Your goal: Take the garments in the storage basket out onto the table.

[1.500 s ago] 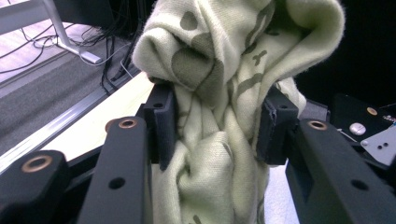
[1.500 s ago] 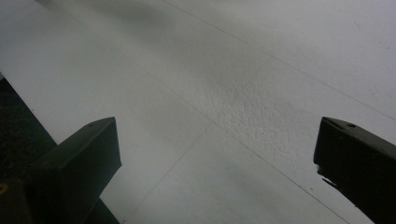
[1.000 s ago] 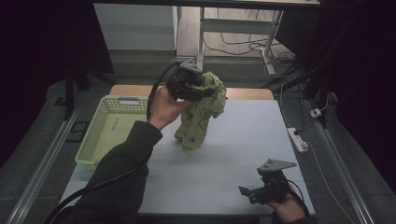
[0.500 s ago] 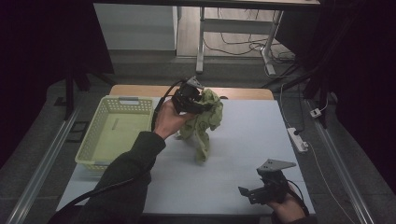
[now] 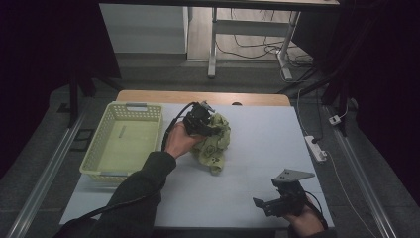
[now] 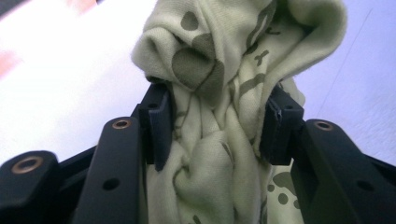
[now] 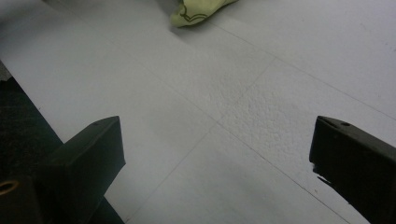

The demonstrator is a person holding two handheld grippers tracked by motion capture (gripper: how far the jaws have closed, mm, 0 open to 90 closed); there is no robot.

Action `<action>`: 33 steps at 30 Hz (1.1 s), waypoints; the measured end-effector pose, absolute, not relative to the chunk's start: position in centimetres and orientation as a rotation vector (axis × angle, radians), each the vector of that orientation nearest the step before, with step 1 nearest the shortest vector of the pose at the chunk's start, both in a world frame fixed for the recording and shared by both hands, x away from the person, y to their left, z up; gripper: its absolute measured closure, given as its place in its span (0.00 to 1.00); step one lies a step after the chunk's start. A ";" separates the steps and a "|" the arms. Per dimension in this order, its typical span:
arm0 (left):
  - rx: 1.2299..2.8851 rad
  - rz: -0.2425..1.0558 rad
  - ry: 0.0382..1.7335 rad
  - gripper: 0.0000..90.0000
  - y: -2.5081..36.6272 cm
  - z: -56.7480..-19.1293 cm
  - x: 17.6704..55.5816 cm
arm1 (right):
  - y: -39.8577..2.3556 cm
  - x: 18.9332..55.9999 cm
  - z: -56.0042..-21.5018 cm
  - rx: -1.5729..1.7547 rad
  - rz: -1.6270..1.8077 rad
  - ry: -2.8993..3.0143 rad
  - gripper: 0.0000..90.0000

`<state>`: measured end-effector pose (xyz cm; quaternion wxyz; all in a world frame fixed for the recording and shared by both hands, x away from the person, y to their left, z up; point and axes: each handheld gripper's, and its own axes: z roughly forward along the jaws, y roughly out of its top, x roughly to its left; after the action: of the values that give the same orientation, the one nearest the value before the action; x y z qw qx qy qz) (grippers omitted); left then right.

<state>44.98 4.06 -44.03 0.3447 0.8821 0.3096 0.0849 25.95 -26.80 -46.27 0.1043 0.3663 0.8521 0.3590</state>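
I have the left gripper (image 5: 205, 124) clamped on the bunched green cloth (image 5: 214, 144), resting on the desk (image 5: 257, 148) at three o'clock of the basket (image 5: 99, 153). Next I'd release. Right gripper (image 5: 277, 201) gapes, idle.

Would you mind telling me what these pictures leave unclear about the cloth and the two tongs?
- Green patterned cloth: bunched up, so its shape and kind are unreadable; in the left gripper view the bottom edge cuts it off.
- Left tongs: in the high view the hand and cloth hide the tips.
- Right tongs: small and dark in the high view; the right gripper view shows them open over the table.
- Basket: too dim to judge its contents.
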 end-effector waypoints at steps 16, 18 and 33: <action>2.351 0.136 0.892 0.54 4.1 -48.7 45.3 | -26.8 26.0 -46.3 1.077 1.060 2.515 0.02; 2.359 0.144 0.892 0.53 4.1 -48.9 45.3 | -26.8 25.9 -46.3 1.078 1.056 2.511 0.02; 2.375 0.158 0.934 0.41 3.5 -49.4 45.4 | -26.8 26.0 -46.3 1.076 1.049 2.512 0.02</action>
<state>45.37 3.47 -49.42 0.2884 0.8894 0.3497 0.0590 25.95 -26.77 -46.28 0.1069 0.3656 0.8532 0.3563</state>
